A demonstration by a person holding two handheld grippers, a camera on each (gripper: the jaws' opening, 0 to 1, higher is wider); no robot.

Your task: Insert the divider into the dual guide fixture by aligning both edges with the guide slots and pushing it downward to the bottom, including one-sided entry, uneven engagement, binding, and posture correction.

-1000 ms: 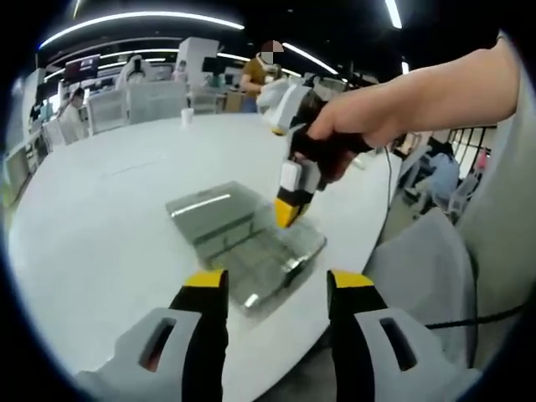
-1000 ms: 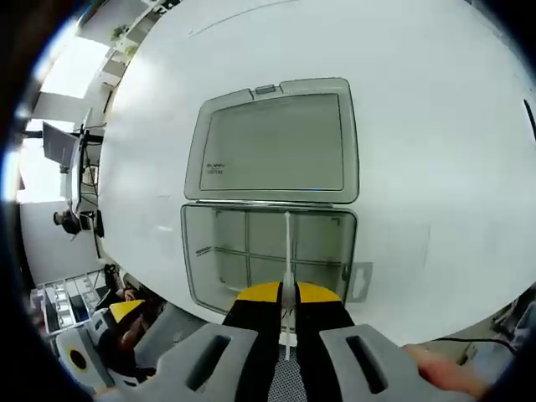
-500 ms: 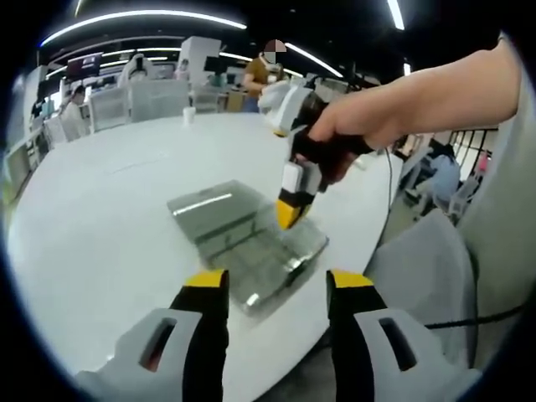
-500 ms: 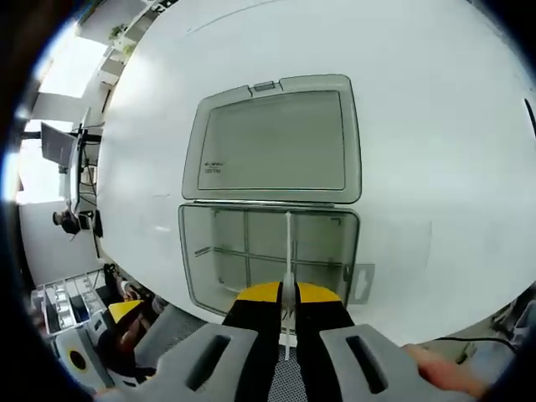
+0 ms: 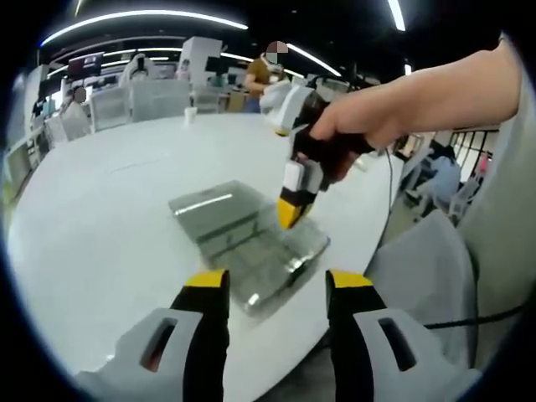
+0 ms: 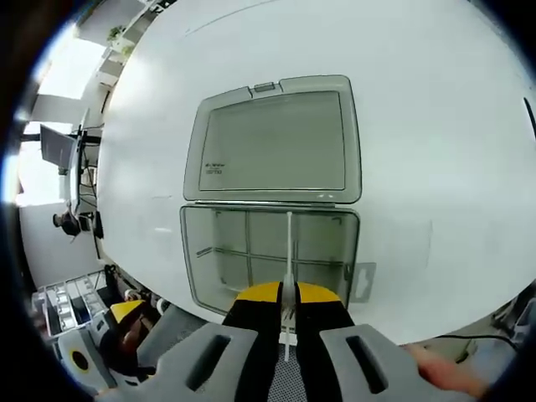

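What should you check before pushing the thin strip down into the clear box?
1. Right gripper shut on the divider: ok.
2. Box lid open and lying flat behind it, out of the way: ok.
3. Divider lined up along the middle of the box, from near wall to far wall: ok, as far as the right gripper view shows.
4. Both divider ends seated in their slots: cannot tell, too small.
5. Left gripper open, away from the box: ok.
6. Box flat on the white table: ok.
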